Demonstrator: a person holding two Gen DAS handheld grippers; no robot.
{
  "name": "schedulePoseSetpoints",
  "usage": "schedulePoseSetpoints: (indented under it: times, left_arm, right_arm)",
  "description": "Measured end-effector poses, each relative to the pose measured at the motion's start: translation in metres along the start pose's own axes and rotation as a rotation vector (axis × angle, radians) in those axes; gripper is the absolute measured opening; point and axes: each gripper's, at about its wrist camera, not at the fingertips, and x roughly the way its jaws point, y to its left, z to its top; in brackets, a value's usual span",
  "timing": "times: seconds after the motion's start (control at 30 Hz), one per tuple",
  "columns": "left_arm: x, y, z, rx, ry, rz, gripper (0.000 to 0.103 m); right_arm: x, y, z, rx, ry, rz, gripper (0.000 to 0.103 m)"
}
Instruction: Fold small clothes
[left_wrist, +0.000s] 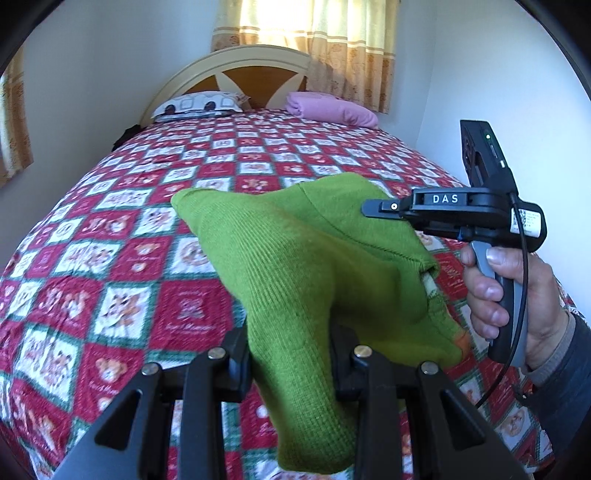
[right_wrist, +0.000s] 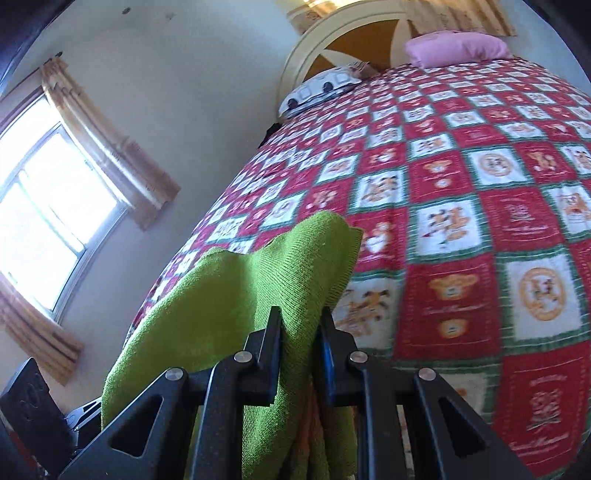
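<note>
A small green knit garment (left_wrist: 295, 266) hangs in the air above the bed, stretched between both grippers. My left gripper (left_wrist: 291, 354) is shut on its lower part. My right gripper (left_wrist: 373, 208) shows at the right of the left wrist view, held by a hand, shut on the garment's upper right edge. In the right wrist view the right gripper (right_wrist: 301, 332) pinches the green garment (right_wrist: 236, 306), which drapes off to the left. A small orange patch (left_wrist: 461, 341) shows at the garment's lower right.
The bed (left_wrist: 147, 206) has a red, white and green checked quilt with bear prints. A patterned pillow (left_wrist: 199, 105) and a folded pink cloth (left_wrist: 332, 109) lie by the headboard (left_wrist: 258, 77). Walls close both sides; a curtained window (right_wrist: 48, 206) is on the left.
</note>
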Motion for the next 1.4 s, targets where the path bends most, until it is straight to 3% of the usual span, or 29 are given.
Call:
schedulePoseSetpoints:
  times: [0.77, 1.4]
  left_arm:
    - [-0.042, 0.078, -0.035, -0.098, -0.037, 0.105, 0.032]
    - [-0.050, 0.126, -0.058, -0.163, -0.035, 0.176, 0.032]
  right_arm:
    - [0.078, 0.093, -0.019, -0.096, 0.109, 0.096, 0.018]
    - [0.133, 0.149, -0.027, -0.170, 0.206, 0.135, 0.018]
